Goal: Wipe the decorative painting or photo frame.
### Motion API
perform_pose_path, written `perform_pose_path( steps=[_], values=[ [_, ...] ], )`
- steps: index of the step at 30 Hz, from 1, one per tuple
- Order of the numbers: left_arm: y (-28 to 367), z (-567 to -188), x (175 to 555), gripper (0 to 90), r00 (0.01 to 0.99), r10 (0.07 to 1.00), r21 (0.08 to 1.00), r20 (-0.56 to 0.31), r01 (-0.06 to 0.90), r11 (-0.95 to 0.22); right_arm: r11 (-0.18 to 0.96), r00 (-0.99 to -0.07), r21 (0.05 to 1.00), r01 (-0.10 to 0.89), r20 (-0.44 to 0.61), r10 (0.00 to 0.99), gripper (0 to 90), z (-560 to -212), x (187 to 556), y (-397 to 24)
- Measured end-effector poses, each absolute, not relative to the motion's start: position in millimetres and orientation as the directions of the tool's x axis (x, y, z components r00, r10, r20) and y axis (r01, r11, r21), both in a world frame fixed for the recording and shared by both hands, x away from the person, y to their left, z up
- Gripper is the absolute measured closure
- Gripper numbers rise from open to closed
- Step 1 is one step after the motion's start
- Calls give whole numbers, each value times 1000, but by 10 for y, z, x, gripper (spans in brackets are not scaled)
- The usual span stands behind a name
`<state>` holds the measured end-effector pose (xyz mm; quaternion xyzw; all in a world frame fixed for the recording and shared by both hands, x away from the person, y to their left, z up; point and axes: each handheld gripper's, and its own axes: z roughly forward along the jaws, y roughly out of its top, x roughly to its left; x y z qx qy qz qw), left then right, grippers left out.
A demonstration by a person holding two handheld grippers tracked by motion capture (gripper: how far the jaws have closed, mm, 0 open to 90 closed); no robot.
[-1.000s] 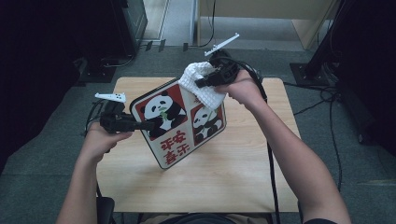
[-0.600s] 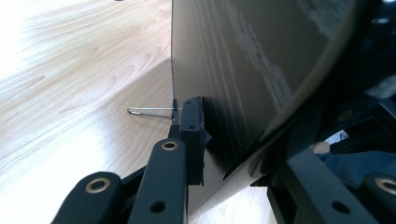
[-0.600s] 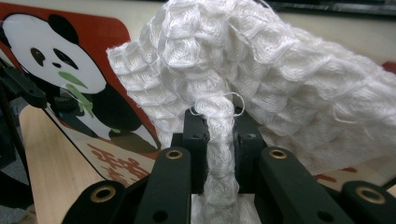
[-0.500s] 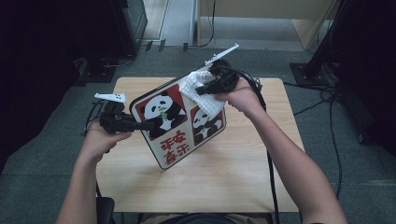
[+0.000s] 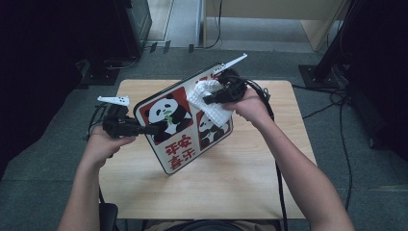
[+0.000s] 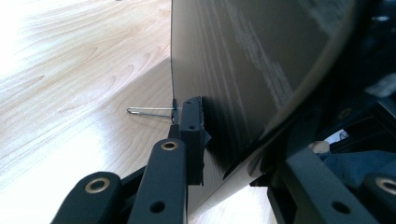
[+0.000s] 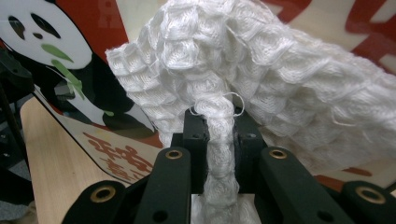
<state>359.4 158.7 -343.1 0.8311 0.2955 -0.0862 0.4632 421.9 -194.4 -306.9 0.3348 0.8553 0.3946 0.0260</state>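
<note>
White cloth (image 7: pixel 219 135) between right gripper (image 7: pixel 219 126) jaws

The high view is evenly but dimly lit: the table (image 5: pixel 231 187) stands out pale against a floor and surroundings that sink into near black at the left and right edges, and the picture is a little soft. In the left gripper view, strong glare washes the wood to white left of the left hand-held gripper (image 6: pixel 187 135), and the board (image 6: pixel 261 70) above it throws a soft shadow. The near jaws blur. In the right gripper view, the cloth (image 7: pixel 261 79) just above the right hand-held gripper (image 7: pixel 219 135) is bright and sharp.
</note>
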Motion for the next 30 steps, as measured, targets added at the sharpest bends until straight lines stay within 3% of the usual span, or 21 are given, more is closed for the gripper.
perform_pose_path(
  steps=[30],
  values=[
    [1591,-3434,3594,737,807,409,716,-425,577,-393,463,-777,686,561,245,580,801,-3503,4137,-2003]
  ],
)
